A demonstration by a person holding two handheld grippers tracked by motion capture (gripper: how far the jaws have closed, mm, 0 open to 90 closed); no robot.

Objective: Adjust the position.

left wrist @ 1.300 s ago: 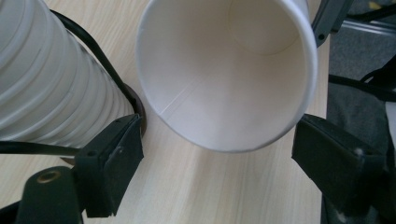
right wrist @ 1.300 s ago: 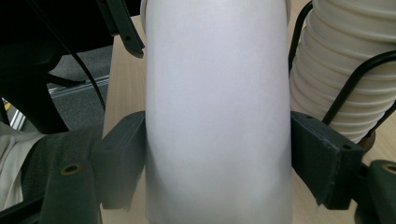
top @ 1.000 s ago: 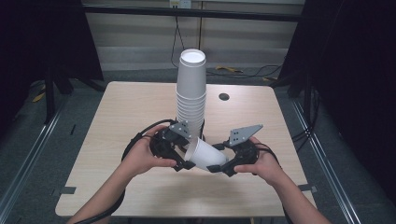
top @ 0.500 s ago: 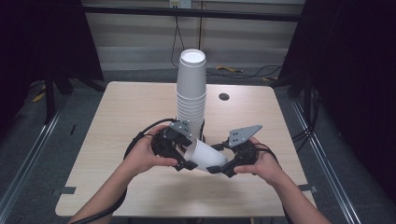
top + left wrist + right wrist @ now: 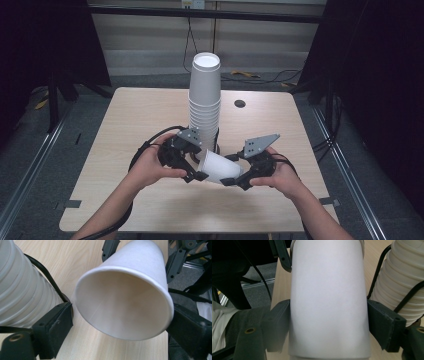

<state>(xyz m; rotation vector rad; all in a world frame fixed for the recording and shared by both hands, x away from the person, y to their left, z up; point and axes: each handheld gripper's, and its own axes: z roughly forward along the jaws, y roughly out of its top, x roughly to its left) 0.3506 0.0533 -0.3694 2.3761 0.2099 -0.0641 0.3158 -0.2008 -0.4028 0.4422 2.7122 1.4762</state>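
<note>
Both tools hold one paper cup over the desk

High view: left tool (image 5: 192, 170) and right tool (image 5: 234, 176) meet at a sideways cup (image 5: 220, 167) before the stack (image 5: 204, 100). Left gripper view: jaws apart around the rim. Right gripper view: jaws clamp its body.

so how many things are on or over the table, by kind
stack of white paper cups: 1
single white paper cup, held on its side: 1
left gripper and right gripper: 2
total: 4
</note>
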